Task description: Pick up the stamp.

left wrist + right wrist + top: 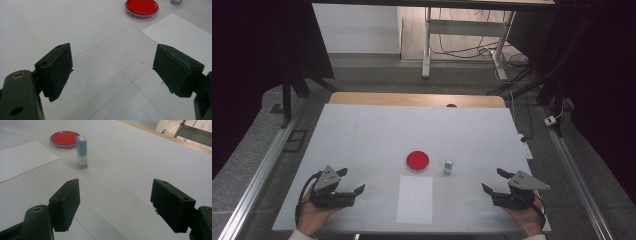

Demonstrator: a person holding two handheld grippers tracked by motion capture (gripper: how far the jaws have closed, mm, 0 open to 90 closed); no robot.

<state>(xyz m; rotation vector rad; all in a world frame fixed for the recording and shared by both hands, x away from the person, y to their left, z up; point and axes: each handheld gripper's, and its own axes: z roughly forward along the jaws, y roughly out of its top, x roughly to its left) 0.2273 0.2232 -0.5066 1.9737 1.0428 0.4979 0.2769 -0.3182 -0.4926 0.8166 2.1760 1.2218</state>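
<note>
A round red dish (418,161) sits near the middle of the white table. Just to its right a small blue-and-white stamp (448,166) stands upright. A white paper sheet (415,199) lies in front of the dish, towards the near edge. My left gripper (353,180) is held low at the paper's left, open and empty. My right gripper (493,180) is open at the paper's right, also empty. In the left gripper view the dish (141,7) and paper (182,37) lie ahead. The right gripper view shows the stamp (81,152) in front of the dish (63,138).
The white tabletop (362,135) has a wooden strip (417,99) along its far edge. Metal rails (259,175) run along the floor on both sides. A desk frame (428,45) and cables (522,90) stand beyond the table.
</note>
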